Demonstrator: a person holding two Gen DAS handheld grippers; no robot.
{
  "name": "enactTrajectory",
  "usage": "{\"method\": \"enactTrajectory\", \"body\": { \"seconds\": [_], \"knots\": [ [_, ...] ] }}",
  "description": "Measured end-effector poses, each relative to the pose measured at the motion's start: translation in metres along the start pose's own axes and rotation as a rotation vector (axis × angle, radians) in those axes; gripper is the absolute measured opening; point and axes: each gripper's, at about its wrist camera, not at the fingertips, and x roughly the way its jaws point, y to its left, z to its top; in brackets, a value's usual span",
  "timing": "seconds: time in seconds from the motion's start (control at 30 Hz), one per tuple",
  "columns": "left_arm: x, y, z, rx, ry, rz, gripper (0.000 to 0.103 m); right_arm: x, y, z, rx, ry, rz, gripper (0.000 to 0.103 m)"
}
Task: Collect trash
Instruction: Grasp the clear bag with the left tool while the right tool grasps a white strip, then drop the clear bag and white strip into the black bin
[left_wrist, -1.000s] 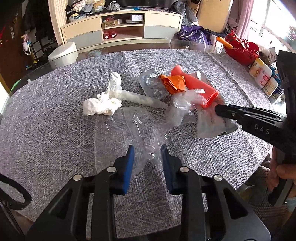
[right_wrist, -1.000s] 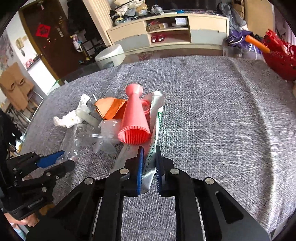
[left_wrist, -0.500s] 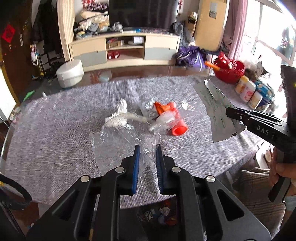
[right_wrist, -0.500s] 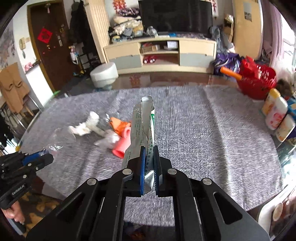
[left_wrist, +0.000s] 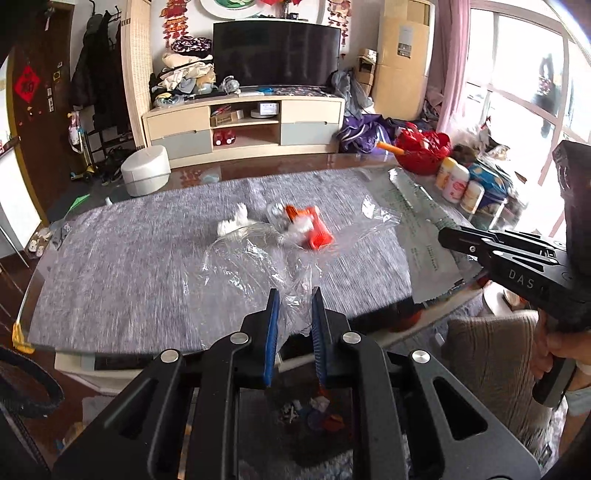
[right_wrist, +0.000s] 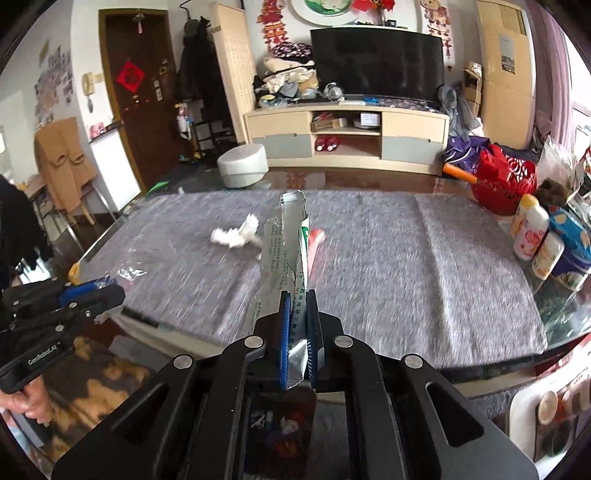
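My left gripper (left_wrist: 294, 295) is shut on a crumpled clear plastic bag (left_wrist: 255, 258), lifted off the grey table (left_wrist: 122, 258). My right gripper (right_wrist: 297, 297) is shut on a silver foil wrapper (right_wrist: 284, 243) with green print, which stands upright from the jaws; the wrapper (left_wrist: 417, 229) hangs at the right in the left wrist view. Left on the table are a white crumpled tissue (left_wrist: 232, 223), an orange-red plastic cone (left_wrist: 319, 236) and a small wrapper beside it. In the right wrist view the tissue (right_wrist: 236, 232) lies behind the held wrapper, and the left gripper (right_wrist: 101, 291) shows at the left.
A red basket (right_wrist: 504, 181) and several bottles and tubs (right_wrist: 532, 229) crowd the table's right end. Below the near table edge a bin with coloured scraps (left_wrist: 314, 410) shows between the fingers. A TV cabinet (left_wrist: 243, 125) and a white stool (left_wrist: 146, 173) stand beyond.
Both grippers have risen and pulled back from the pile, carrying the plastic bag and the foil wrapper off the table. The rest of the trash now lies farther away.
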Motion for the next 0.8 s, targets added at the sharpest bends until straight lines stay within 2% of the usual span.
{"method": "enactTrajectory", "body": {
  "seconds": [0.23, 0.6, 0.8],
  "knots": [
    [0.01, -0.007, -0.049, -0.013, 0.083, -0.028, 0.015, 0.015, 0.004, -0.051, 0.025, 0.106, 0.023, 0.01],
    [0.072, -0.009, -0.127, -0.064, 0.292, -0.082, 0.016, 0.063, 0.009, -0.12, 0.075, 0.294, 0.029, 0.01],
    [0.108, -0.007, -0.152, -0.095, 0.383, -0.08, 0.016, 0.097, 0.009, -0.143, 0.113, 0.39, 0.045, 0.01]
  ]
}}
